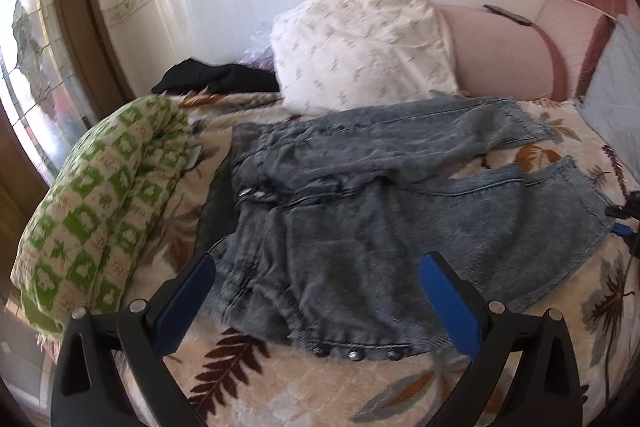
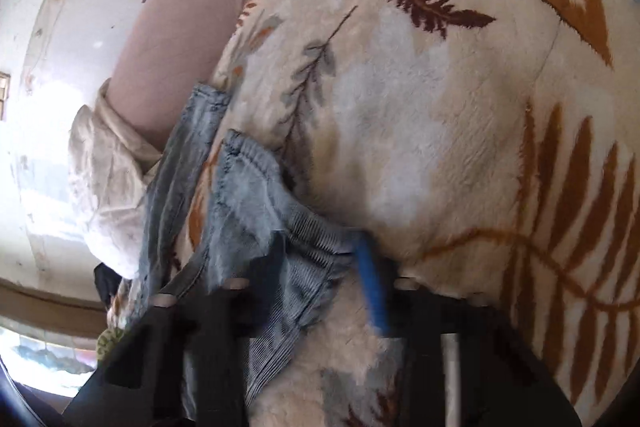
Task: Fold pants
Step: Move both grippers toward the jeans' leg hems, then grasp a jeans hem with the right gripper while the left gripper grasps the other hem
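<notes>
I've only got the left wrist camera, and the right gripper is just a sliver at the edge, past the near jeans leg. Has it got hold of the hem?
Observer: The hem of that leg sits bunched between the two sides of the right gripper.
Operator: Is it clamped tight?
Observer: Cannot tell. The right wrist view is blurred there, though the fingers stand fairly close with cloth between them.
Operator: Is any of the other leg caught too?
Observer: No. The other leg lies apart from the gripper, with a strip of the blanket showing between the two legs.
</notes>
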Available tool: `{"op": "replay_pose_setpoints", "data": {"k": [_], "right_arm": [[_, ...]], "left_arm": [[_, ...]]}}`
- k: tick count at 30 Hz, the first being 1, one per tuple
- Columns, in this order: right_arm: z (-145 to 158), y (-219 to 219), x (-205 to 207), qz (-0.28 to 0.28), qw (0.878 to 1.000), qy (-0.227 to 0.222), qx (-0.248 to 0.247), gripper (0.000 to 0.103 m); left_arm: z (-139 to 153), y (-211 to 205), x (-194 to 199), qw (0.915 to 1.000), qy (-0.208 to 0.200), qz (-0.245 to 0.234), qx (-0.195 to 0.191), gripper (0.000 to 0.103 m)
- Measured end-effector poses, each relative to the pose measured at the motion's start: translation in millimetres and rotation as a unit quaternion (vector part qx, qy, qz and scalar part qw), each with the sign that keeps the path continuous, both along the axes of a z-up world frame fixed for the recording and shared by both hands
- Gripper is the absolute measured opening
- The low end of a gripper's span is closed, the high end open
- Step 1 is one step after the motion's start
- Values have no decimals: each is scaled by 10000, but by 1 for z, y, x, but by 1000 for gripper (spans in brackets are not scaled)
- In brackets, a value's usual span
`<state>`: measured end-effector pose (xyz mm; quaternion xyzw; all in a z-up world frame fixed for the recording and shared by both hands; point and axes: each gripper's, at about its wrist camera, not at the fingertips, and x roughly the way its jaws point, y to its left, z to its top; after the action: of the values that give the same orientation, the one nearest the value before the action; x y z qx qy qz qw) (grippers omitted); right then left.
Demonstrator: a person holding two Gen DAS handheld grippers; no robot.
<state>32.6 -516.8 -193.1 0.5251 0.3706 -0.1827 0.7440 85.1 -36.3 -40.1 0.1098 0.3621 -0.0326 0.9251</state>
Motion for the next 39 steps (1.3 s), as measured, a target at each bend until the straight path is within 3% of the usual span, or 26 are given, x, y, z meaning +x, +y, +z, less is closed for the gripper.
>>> {"op": "replay_pose_setpoints", "data": {"k": [8,15,18,19,20,23,25,28,31,34,39], "right_arm": [[13,-2,-37,-360,9991,-111,-171,18],[6,3,-56,-607,9978,217,-167,21],[30,9,-53,-601,9954,332,-675,42],[38,13,-52,-624,9936,368,-869,60],[51,15,-53,-637,9912,368,-1102,68],[80,16,-54,-651,9856,50,-1562,68],[98,15,-31,-256,9867,-337,-1572,68],[108,10,21,386,9877,-536,-1420,68],[117,10,110,1248,9747,-440,-1801,68],[111,7,182,1628,9696,-456,-1769,68],[84,-13,278,1689,9683,-286,-1816,68]], "left_arm": [[-1,32,14,9988,-77,480,-40,103],[-4,45,23,9983,-61,579,-46,103],[2,49,34,9985,-181,506,112,103],[6,52,40,9983,-241,501,153,103],[10,55,48,9982,-288,498,184,103],[23,71,81,9981,-306,493,205,103],[31,80,110,9973,-389,498,384,103],[33,89,153,9960,-400,457,655,103],[24,102,207,9958,-93,437,798,103],[10,113,251,9948,138,611,802,103],[-24,118,310,9926,665,716,718,103]]}}
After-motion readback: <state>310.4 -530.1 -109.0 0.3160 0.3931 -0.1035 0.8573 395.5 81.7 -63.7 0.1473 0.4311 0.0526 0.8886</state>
